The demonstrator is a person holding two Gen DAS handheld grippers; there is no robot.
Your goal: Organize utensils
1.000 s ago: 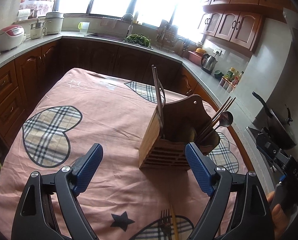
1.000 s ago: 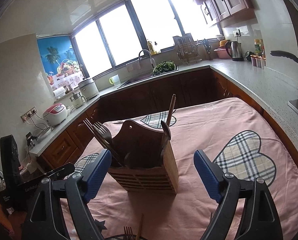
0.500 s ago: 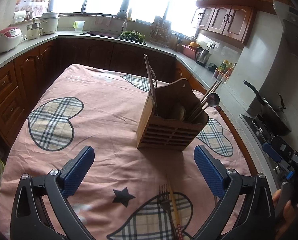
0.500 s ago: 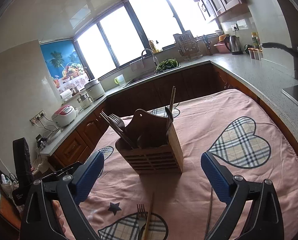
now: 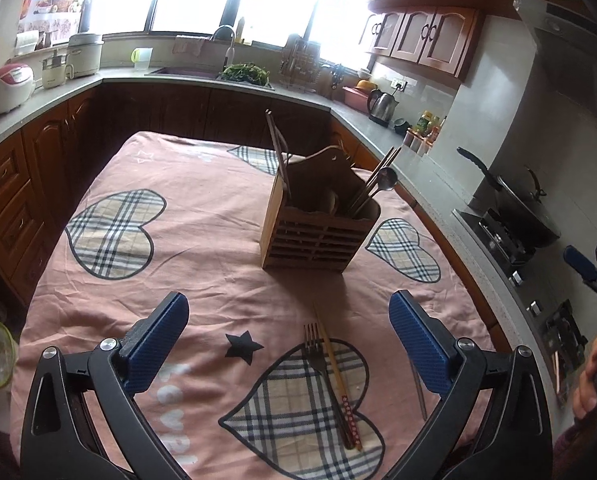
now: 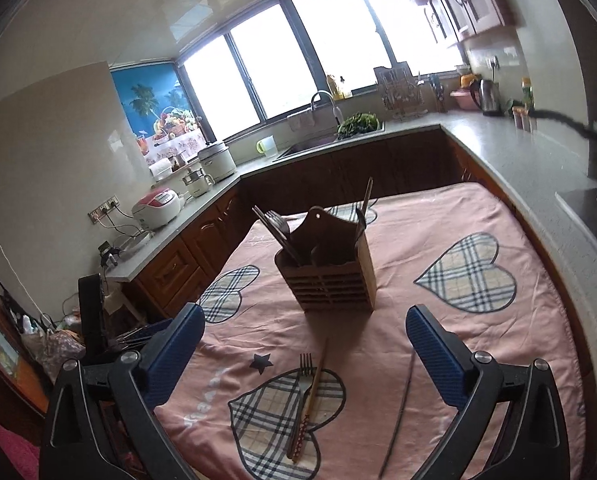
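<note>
Both grippers hover tilted down over the near worktop (image 5: 218, 248), left gripper (image 5: 288, 344) and right gripper (image 6: 304, 354) each with fingers spread wide, empty. A fork (image 5: 318, 354) and chopstick (image 5: 336, 376) lie between them; the wooden holder (image 5: 318, 236) stands farther off.

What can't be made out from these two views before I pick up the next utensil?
- Holder contents: its walls hide the lower ends in both views, so the count is unclear.
- Thin stick: left view, the right finger covers part; material unclear.
- Fork handle: runs under the chopstick, its end hard to separate.
- Right gripper: left view, cut off at the edge.
</note>
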